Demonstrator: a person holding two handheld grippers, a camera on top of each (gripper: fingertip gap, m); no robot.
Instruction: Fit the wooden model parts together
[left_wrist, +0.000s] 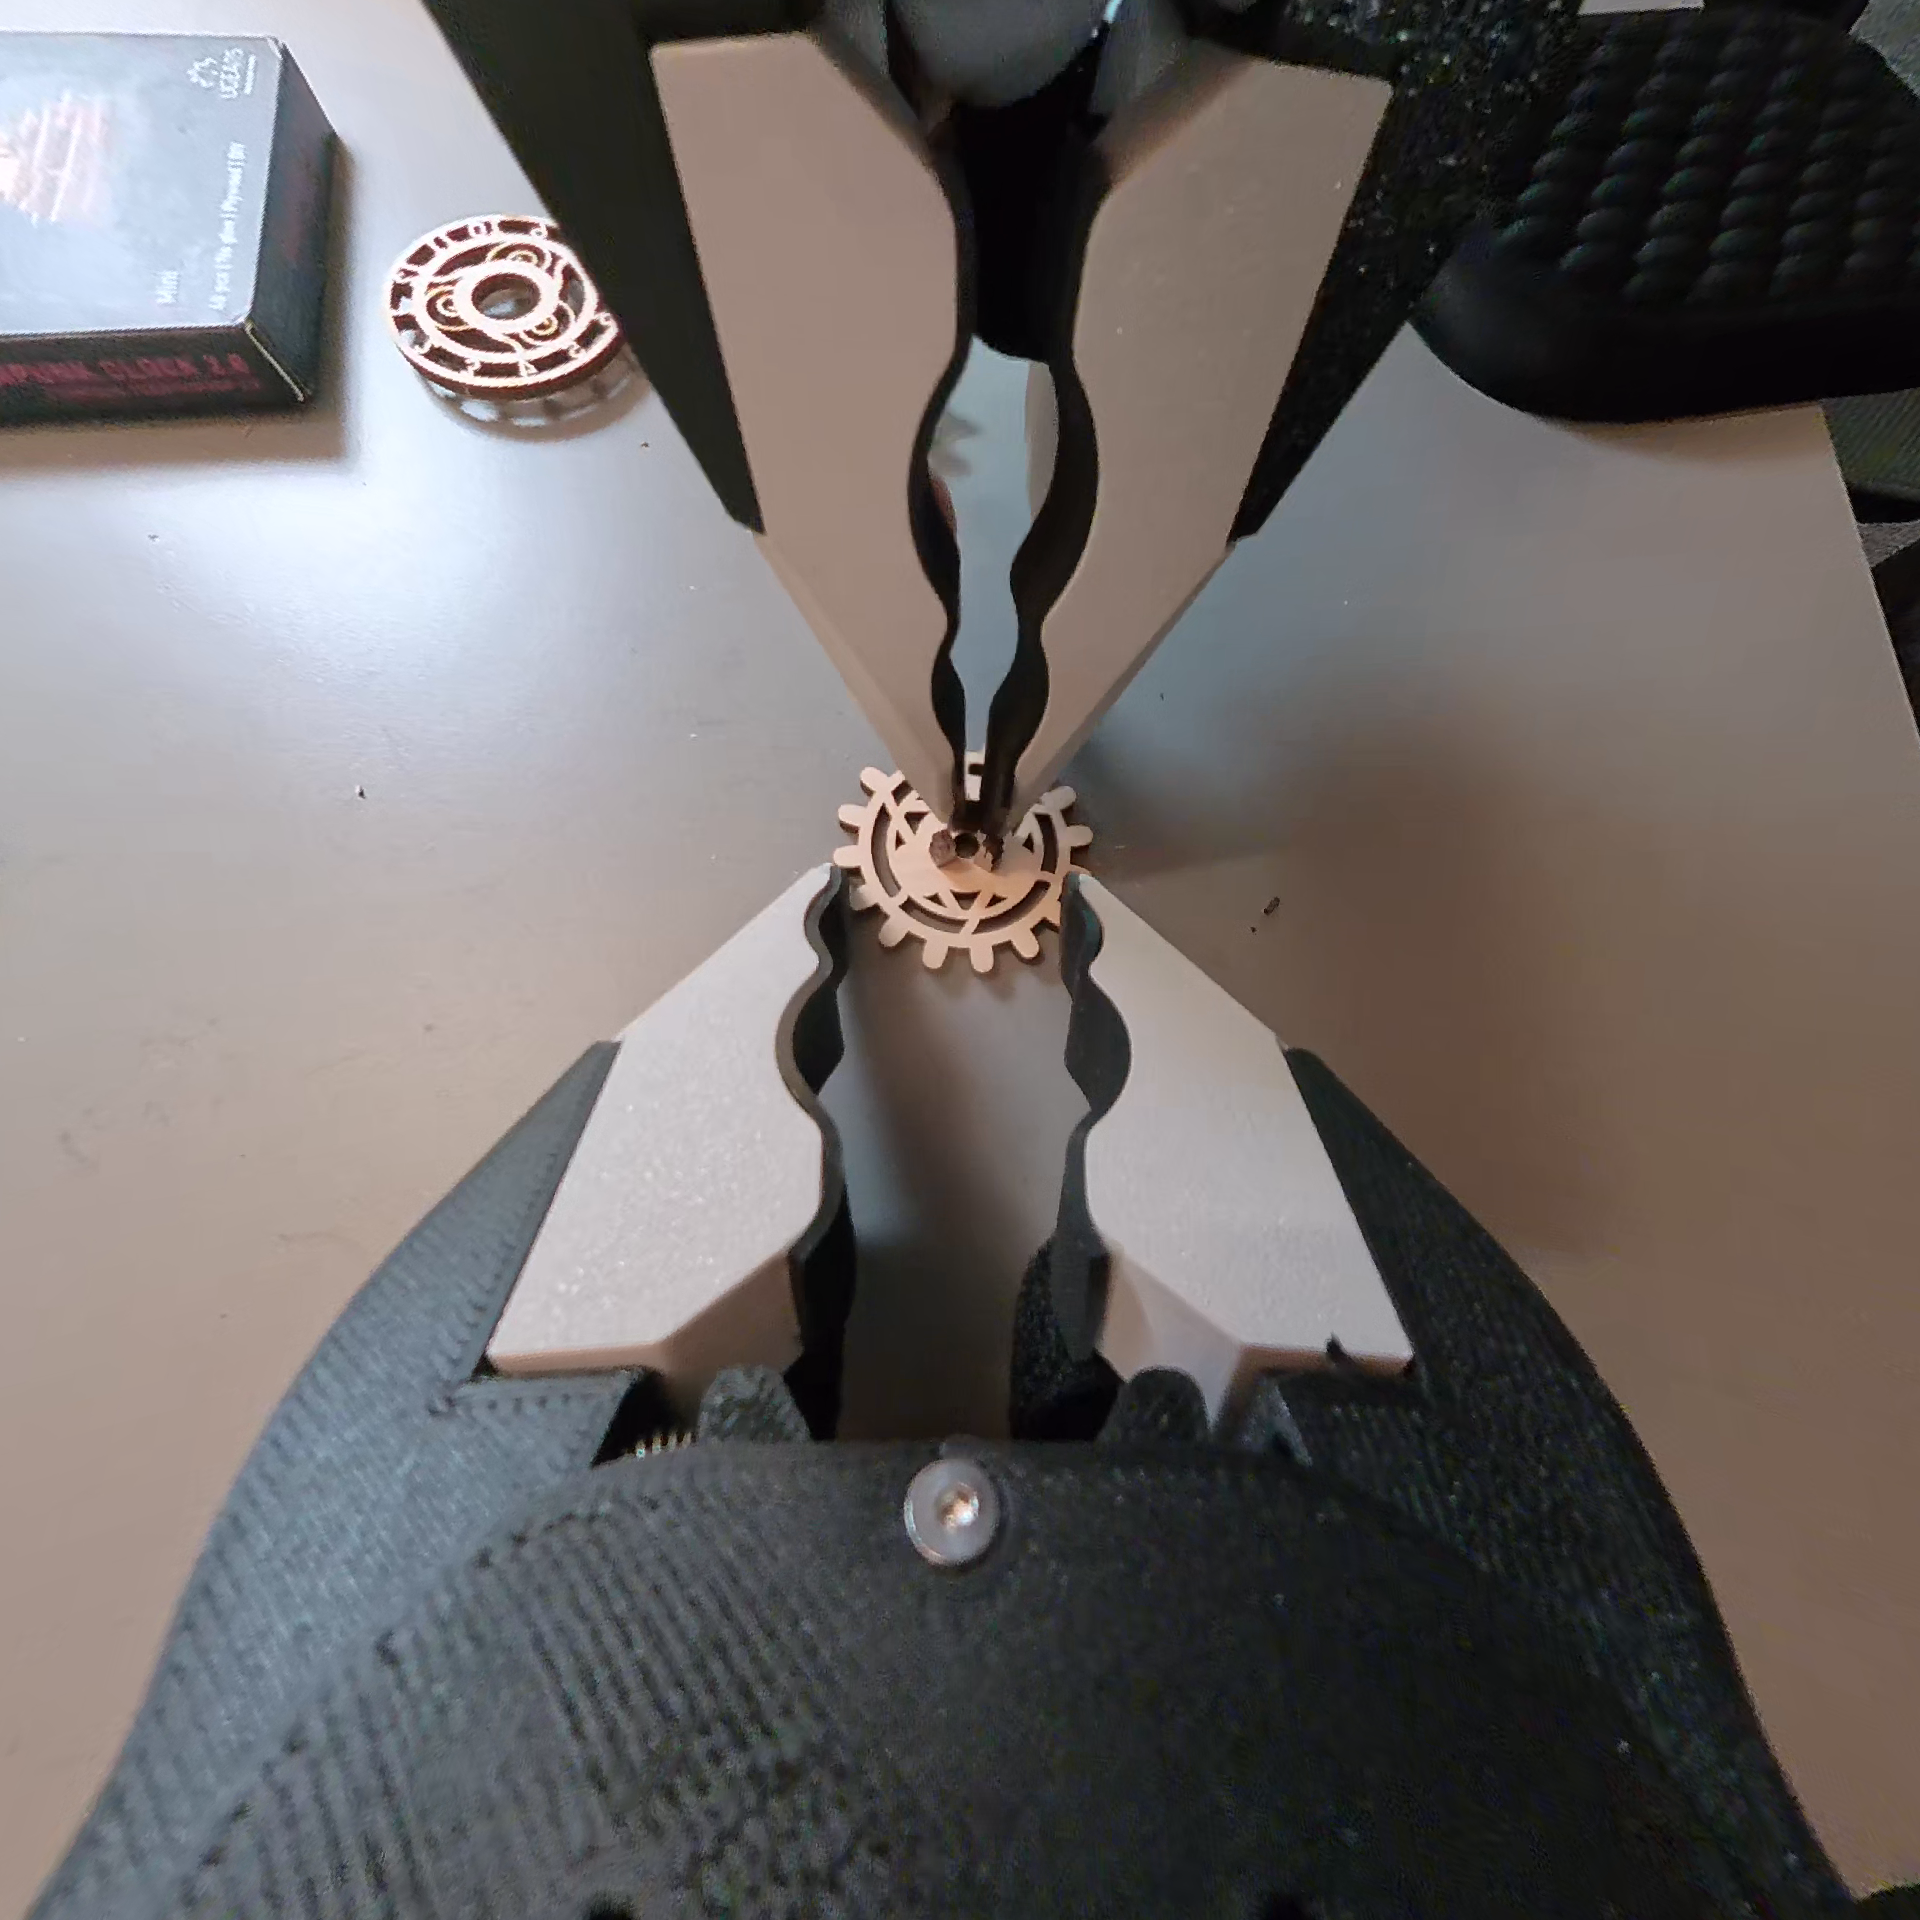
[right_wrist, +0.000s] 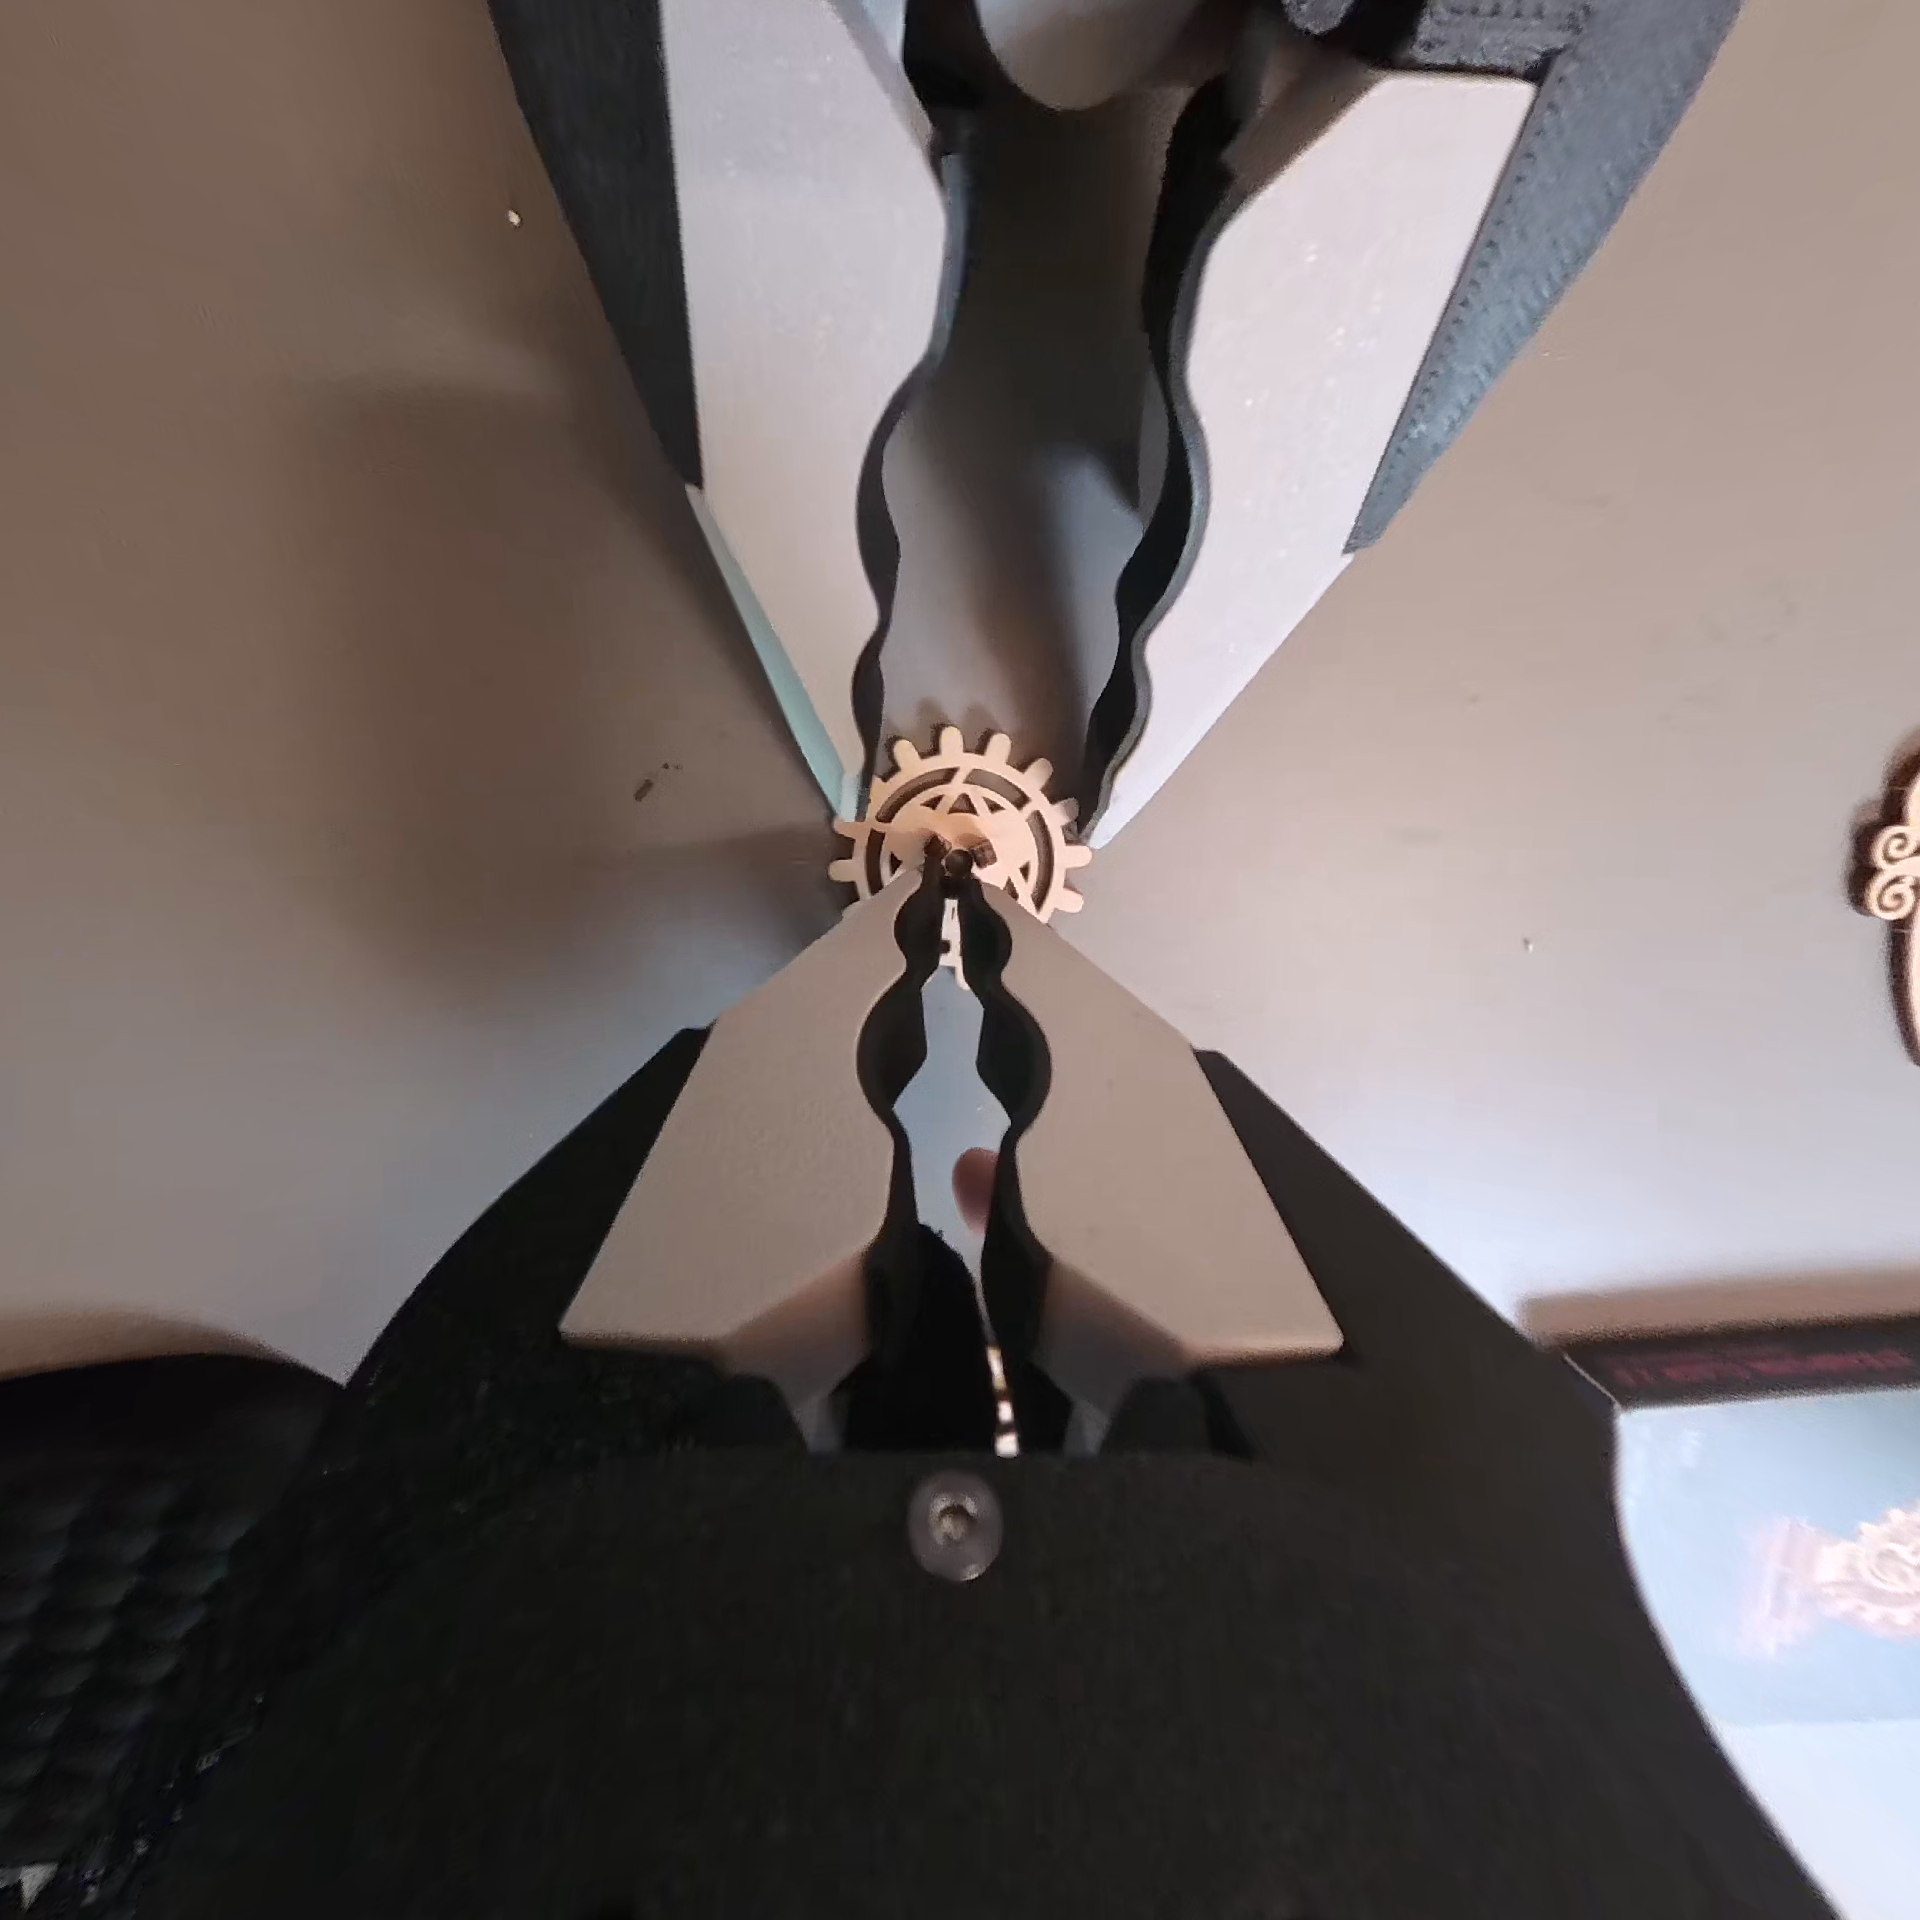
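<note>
between our two facing grippers the wooden gear (left_wrist: 961, 878) sits gripped across its rim in our left jaws, while our right jaws, nearly closed, pinch a small pin (right_wrist: 954, 860) at its hub.

Pale wooden gear (left_wrist: 961, 894), black-padded grey gripper (left_wrist: 951, 904)

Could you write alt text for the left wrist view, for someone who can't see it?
Two tongs meet over a wooden gear on a grey table: the left tongs grip its rim, the right tongs pinch its centre. A round wooden disc and dark box lie far left.
</note>
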